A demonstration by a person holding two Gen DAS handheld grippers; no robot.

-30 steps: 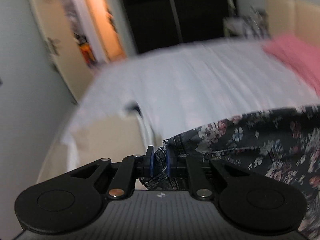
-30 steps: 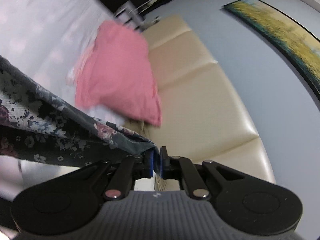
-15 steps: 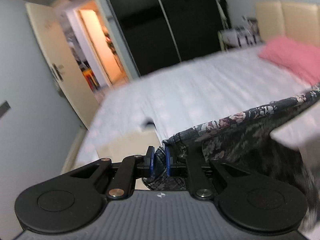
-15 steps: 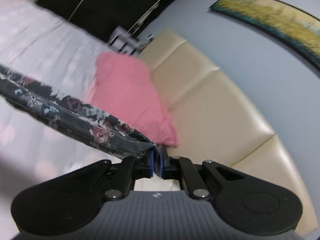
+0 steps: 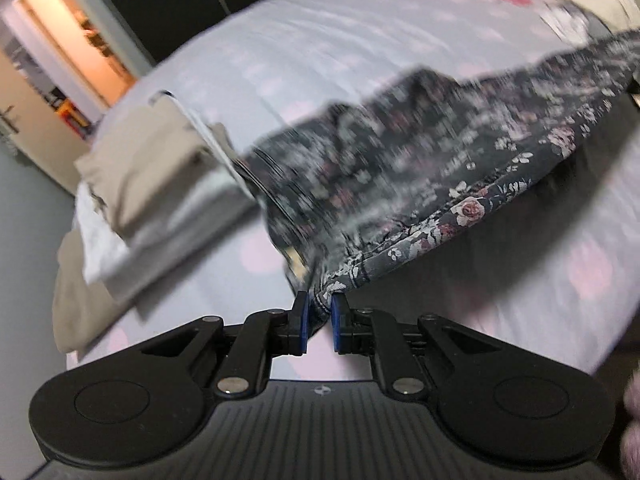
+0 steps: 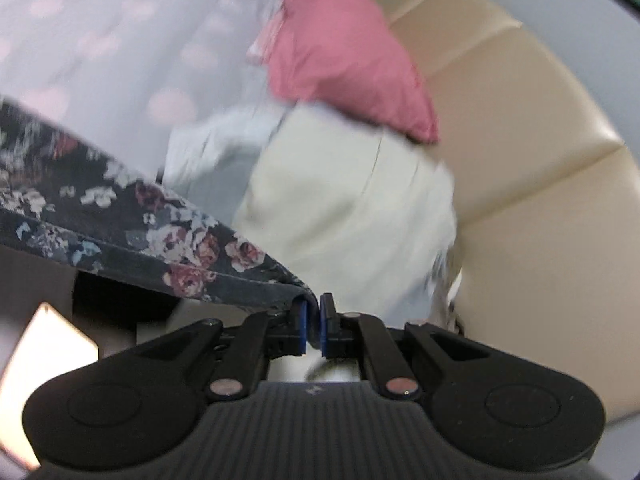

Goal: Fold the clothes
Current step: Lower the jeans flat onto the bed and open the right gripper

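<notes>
Left gripper (image 5: 319, 312) and right gripper (image 6: 313, 316), each clamped on floral garment (image 5: 440, 168), now lower over bed (image 5: 360, 40).

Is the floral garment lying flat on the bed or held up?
Held up: the floral garment hangs stretched between both tongs, left and right, above the bed.

matt woven floral cloth (image 5: 420, 168); soft matt sheet (image 5: 360, 40); smooth, slightly glossy padded headboard (image 6: 520, 160) at right; matt black plastic gripper (image 6: 313, 320).
</notes>
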